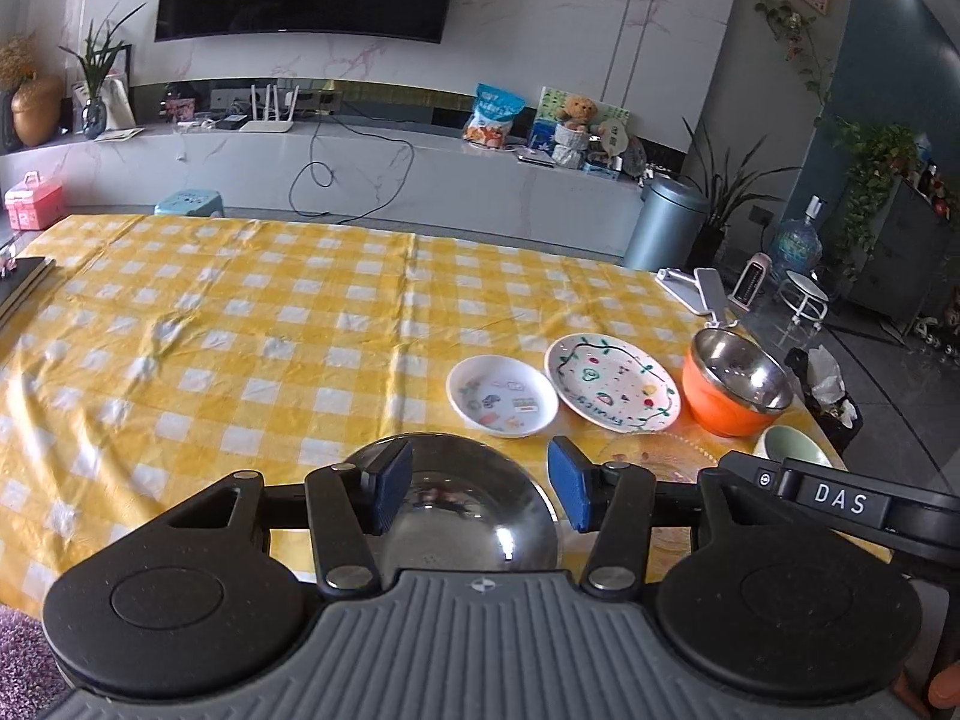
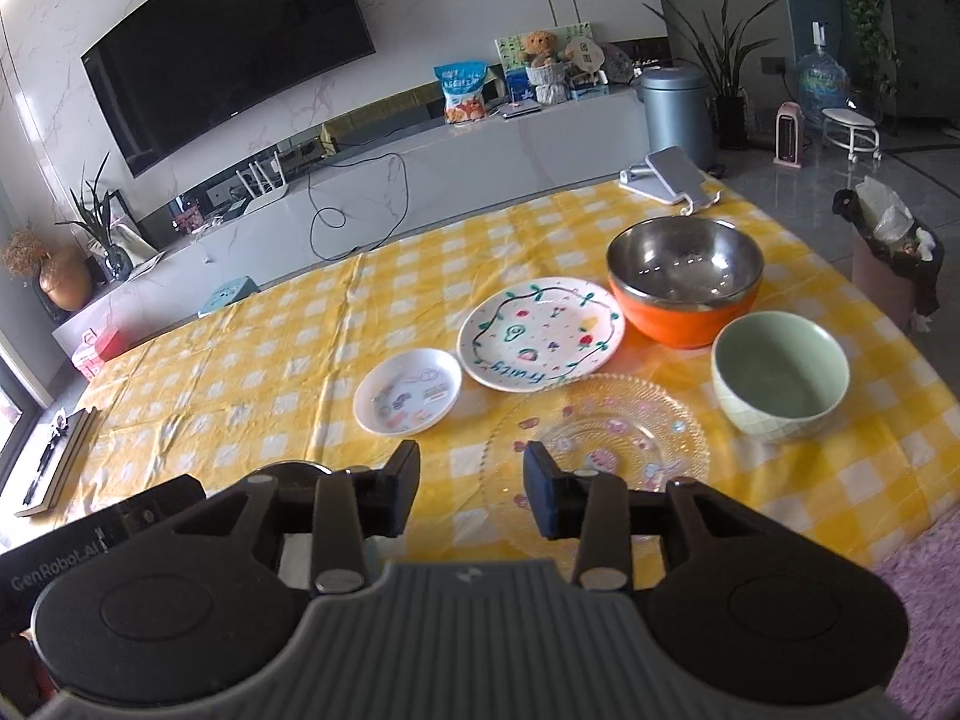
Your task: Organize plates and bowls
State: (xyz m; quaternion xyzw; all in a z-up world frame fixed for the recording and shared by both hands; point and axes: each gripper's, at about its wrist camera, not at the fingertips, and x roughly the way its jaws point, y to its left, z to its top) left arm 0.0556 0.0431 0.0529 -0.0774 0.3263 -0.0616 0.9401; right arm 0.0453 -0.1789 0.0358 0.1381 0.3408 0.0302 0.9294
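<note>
On the yellow checked tablecloth a shiny steel bowl sits right under my left gripper, whose blue pads stand wide apart above it: open, not pressing on it. Beyond lie a small white plate, a fruit-painted plate, an orange bowl with a steel lining and a green bowl. My right gripper is open with only cloth between its fingers; a clear glass plate lies just right of it, before the green bowl, orange bowl, fruit plate and small plate.
A phone on a white stand rests at the table's far right corner. A dark notebook lies at the left edge. Off the right side stand a lined bin and a purple rug. The cloth's left half is bare.
</note>
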